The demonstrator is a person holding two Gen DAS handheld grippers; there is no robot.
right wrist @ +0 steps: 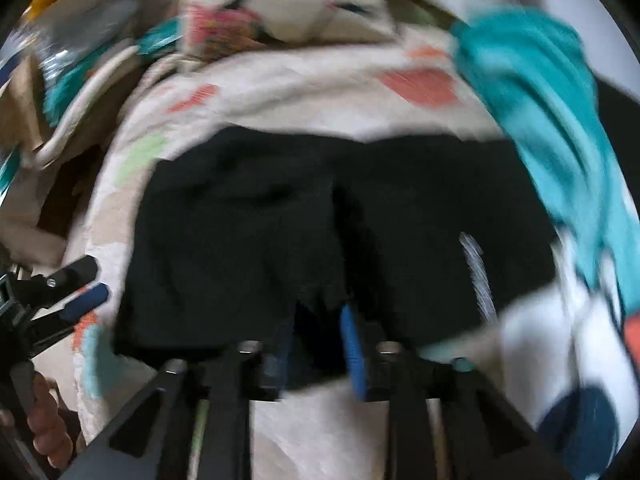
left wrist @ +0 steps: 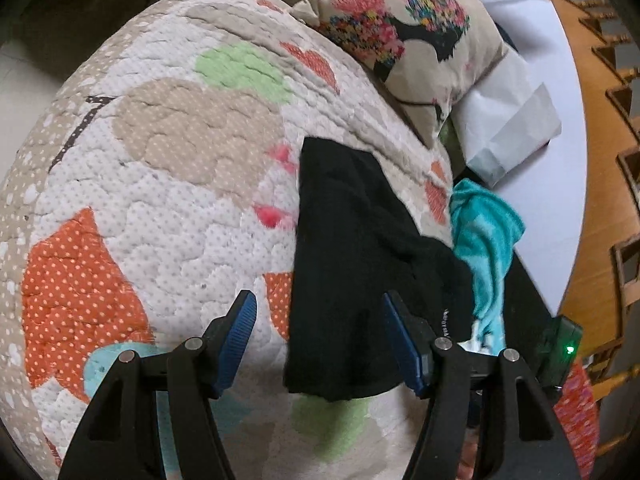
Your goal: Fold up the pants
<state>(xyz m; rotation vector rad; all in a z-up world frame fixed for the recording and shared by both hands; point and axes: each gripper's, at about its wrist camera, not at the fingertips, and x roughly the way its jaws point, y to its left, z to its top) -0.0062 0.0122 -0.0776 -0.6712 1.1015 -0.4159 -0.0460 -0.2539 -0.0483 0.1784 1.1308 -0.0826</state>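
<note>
Your right hand-held gripper [right wrist: 316, 344] is pinching the near edge of the black pants [right wrist: 320, 232] lying on the quilted bed [left wrist: 180, 200], while your left hand-held gripper [left wrist: 318, 340] hangs spread at their 9 o'clock edge, so next close it there, then fold over.

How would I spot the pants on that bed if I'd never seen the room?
Start at the patchwork quilt covering the bed. Near its edge, below the flowered pillow, lie the pants, a flat dark slab beside a crumpled teal cloth. They are the only plain black thing among all the bright colours.
</note>
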